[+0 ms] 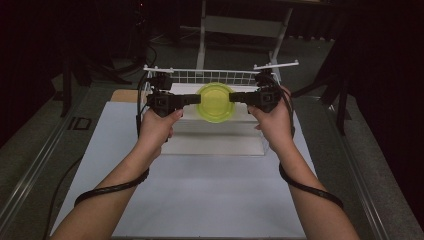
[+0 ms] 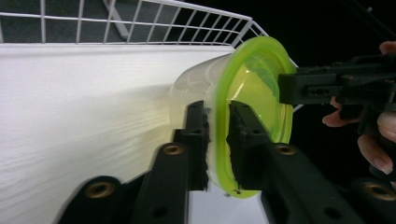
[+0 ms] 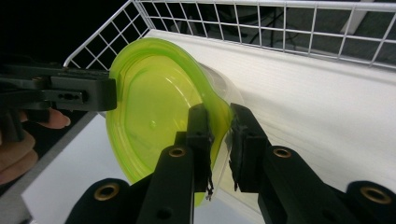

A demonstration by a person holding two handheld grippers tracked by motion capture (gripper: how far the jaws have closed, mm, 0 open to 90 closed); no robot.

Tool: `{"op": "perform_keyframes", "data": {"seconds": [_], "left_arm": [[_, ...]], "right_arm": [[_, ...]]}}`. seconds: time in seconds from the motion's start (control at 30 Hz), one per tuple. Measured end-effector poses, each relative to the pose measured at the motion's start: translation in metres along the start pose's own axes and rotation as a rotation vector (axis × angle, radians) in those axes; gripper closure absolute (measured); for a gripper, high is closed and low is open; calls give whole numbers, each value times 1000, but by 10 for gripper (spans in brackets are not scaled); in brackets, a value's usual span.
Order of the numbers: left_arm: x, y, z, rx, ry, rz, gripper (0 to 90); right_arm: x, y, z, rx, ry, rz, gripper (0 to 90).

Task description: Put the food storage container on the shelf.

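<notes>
We hold a lidded tub [image 1: 215,102] over the wire rack [image 1: 210,76], left gripper [image 1: 192,100] and right gripper [image 1: 236,98] each clamped on opposite edges of its green lid [image 2: 254,93]; uneven pull could pop the lid loose, dropping the tub.

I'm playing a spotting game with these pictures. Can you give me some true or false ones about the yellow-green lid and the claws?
1. Both claws hold the tub by its lid's rim. True: the left claw and the right claw pinch opposite edges.
2. The lid is red. False: it is yellow-green.
3. A white wire basket stands behind the tub. True.
4. The tub under the lid is black. False: it is clear plastic.
5. The left claw is wide open, touching nothing. False: it is shut on the rim.
</notes>
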State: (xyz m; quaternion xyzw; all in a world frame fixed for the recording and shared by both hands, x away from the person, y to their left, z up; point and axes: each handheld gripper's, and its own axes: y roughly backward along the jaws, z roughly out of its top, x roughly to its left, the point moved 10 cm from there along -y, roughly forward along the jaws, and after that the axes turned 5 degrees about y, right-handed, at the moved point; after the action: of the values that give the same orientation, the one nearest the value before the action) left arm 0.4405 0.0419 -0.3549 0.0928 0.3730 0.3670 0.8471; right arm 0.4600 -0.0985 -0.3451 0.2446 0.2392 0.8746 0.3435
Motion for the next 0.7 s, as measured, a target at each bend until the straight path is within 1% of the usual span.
{"op": "perform_keyframes", "data": {"seconds": [0.07,0.13,0.17,0.2,0.23,0.27,0.3,0.33,0.4,0.43,0.5,0.57,0.63,0.67,0.7], "left_arm": [[1,-2,2,0,3,0,799],[2,-4,5,-6,15,5,799],[3,-5,6,-11,11,6,798],[4,-6,7,-17,11,7,793],[4,-6,8,-26,19,9,793],[5,-7,10,-33,35,5,785],[6,-8,10,-31,39,1,782],[7,-9,11,-35,38,10,752],[9,-11,13,-34,31,21,742],[10,-11,13,-35,29,28,742],[13,-12,15,-34,38,39,713],[17,-14,16,-30,25,62,679],[19,-16,16,-25,30,70,651],[20,-16,16,-27,26,79,636],[20,-16,16,-27,26,79,617]], "right_arm": [[-1,-1,1,3,-4,2,791],[-3,-2,2,7,-12,-9,784],[-4,-3,3,2,-19,-10,779],[-7,-5,5,-4,-27,-26,756],[-7,-5,5,-4,-27,-26,756],[-9,-7,4,1,-24,-31,734],[-10,-9,4,1,-29,-35,730],[-11,-10,4,-2,-31,-36,730],[-14,-15,3,-9,-49,-39,665],[-14,-15,3,-9,-49,-39,665],[-16,-16,2,-12,-56,-39,654],[-17,-17,2,-13,-62,-38,649],[-17,-17,3,-24,-75,-36,634],[-18,-17,4,-28,-71,-41,634],[-17,-17,5,-30,-69,-39,631]]}}
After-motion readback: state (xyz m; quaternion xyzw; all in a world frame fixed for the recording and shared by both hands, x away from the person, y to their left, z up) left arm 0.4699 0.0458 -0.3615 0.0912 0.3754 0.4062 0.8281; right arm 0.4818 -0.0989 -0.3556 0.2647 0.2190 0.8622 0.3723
